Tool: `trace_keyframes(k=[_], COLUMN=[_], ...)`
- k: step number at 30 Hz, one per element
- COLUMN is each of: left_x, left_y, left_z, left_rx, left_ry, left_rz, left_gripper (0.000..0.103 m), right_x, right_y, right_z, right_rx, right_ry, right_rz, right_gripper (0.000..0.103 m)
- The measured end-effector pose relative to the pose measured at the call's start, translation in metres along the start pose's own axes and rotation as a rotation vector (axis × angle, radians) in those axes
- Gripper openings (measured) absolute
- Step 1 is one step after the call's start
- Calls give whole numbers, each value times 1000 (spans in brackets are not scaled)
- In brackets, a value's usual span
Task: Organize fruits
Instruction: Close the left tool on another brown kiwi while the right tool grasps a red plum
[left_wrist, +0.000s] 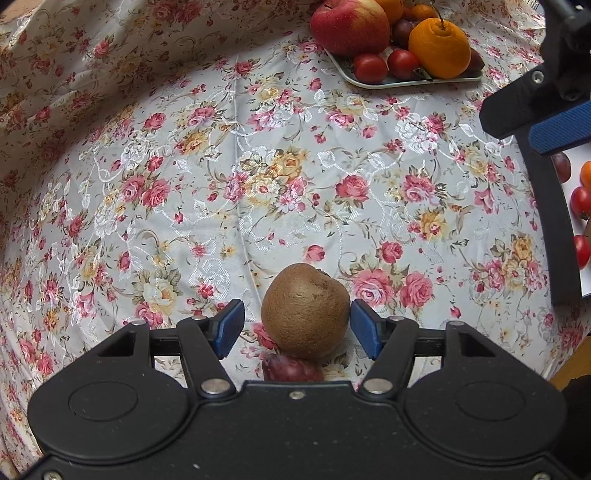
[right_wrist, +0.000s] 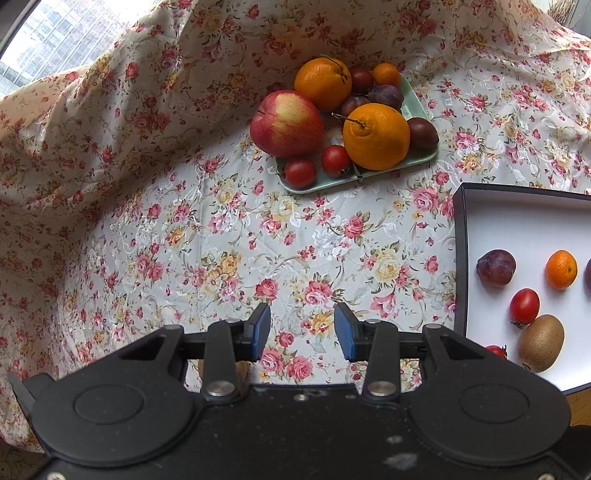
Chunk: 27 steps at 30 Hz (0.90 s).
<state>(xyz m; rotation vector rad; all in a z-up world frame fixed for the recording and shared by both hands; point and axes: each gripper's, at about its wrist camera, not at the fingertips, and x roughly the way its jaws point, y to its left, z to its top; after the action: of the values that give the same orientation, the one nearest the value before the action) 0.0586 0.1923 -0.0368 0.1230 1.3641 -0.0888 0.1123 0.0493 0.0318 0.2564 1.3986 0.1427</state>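
A brown kiwi (left_wrist: 306, 310) sits between the blue pads of my left gripper (left_wrist: 297, 328). Its right side is against the right pad and a gap shows at the left pad, so the jaws stand open. A dark red plum (left_wrist: 291, 369) lies just under the kiwi, partly hidden by the gripper body. My right gripper (right_wrist: 302, 332) is open and empty over the flowered cloth; the left wrist view also catches the right gripper (left_wrist: 539, 122) at its upper right. A pale green tray (right_wrist: 424, 157) holds an apple (right_wrist: 286, 123), two oranges, plums and cherry tomatoes.
A dark-rimmed box (right_wrist: 460, 258) with a white floor stands at the right, holding a plum (right_wrist: 495, 272), a mandarin (right_wrist: 561, 268), a tomato (right_wrist: 524, 305) and a kiwi (right_wrist: 542, 341). The flowered cloth (right_wrist: 221, 240) rises in folds at the back and left.
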Motion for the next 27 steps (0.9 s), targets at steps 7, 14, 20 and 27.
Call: trace_keyframes(k=[7, 14, 20, 27], left_x=[11, -2, -4, 8], left_y=[10, 47, 89, 117], left_z=[7, 14, 8, -3], left_rx=[-105, -279, -466, -574], left_ry=[35, -16, 15, 84], left_rz=[-47, 38, 107, 145], left_gripper=[60, 59, 59, 59], right_x=[-1, 1, 10, 34], right_y=[0, 6, 27, 60], right_z=[-3, -8, -20, -29], right_rx=[-36, -85, -175, -277], right_ry=[8, 20, 48, 147], right_rz=[-9, -10, -14, 9], right_gripper=[42, 42, 42, 42])
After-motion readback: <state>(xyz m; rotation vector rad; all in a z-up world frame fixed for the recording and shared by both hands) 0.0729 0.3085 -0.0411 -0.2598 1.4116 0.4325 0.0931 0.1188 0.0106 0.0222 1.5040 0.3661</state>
